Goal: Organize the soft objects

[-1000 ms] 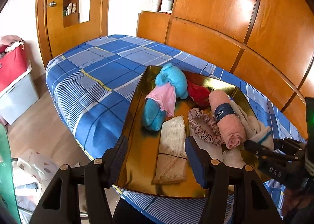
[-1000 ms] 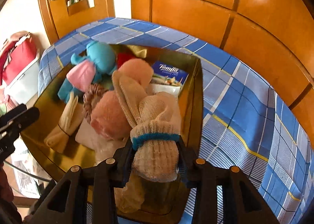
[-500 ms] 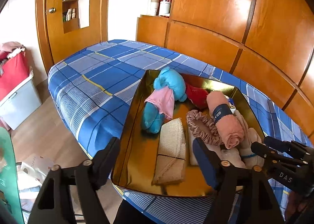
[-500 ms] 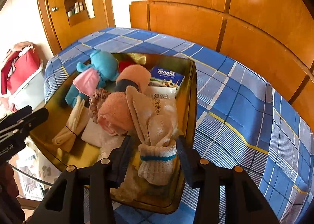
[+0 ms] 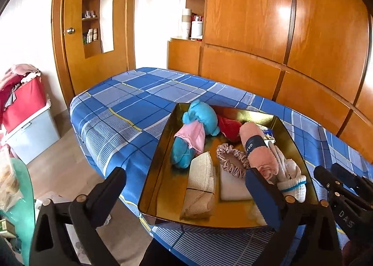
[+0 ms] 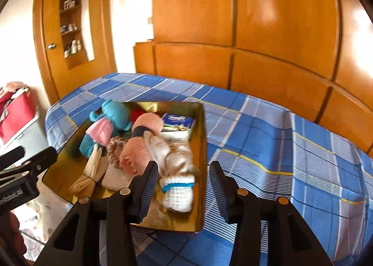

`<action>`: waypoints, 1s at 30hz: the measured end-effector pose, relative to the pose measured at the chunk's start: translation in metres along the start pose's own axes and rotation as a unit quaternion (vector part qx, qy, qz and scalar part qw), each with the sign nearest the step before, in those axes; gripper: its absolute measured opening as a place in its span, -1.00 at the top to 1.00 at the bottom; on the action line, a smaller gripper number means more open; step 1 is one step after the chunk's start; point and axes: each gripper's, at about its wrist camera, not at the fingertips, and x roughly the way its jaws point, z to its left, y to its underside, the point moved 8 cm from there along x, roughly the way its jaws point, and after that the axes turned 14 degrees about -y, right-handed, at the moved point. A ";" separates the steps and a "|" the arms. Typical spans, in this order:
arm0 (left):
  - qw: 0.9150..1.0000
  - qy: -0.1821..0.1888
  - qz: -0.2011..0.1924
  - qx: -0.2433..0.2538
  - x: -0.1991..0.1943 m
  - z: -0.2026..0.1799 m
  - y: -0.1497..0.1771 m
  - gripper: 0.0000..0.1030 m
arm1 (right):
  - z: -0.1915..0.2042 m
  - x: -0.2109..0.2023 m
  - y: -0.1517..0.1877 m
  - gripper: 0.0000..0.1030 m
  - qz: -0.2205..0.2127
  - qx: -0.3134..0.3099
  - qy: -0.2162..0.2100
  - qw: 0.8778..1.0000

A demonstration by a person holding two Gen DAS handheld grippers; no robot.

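Note:
A gold tray (image 5: 160, 172) (image 6: 202, 140) sits on the blue plaid bed. It holds a teal plush toy (image 5: 200, 121) (image 6: 112, 114) with pink cloth, a pink rolled towel (image 5: 256, 147) (image 6: 137, 151), a scrunchie (image 5: 229, 161), a beige folded cloth (image 5: 200, 184) (image 6: 89, 172) and a cream sock with a blue band (image 5: 292, 186) (image 6: 178, 189). My left gripper (image 5: 186, 191) is open and empty, near the tray's front edge. My right gripper (image 6: 183, 182) is open and empty, drawn back from the sock lying in the tray.
The blue plaid bed (image 5: 130, 103) (image 6: 268, 140) stretches behind and right of the tray. Wooden wardrobe panels (image 5: 303, 33) line the far side. A red bag on a grey bin (image 5: 25, 112) stands on the floor at left. A tissue pack (image 6: 178, 120) lies in the tray.
My right gripper let go of the cream sock, opened and drew back; the sock now lies in the tray. My left gripper also drew back and opened wider.

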 end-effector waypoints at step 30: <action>1.000 -0.004 -0.019 0.006 -0.020 -0.005 0.003 -0.99 | 0.015 -0.004 0.006 0.10 -0.005 -0.019 0.006 1.000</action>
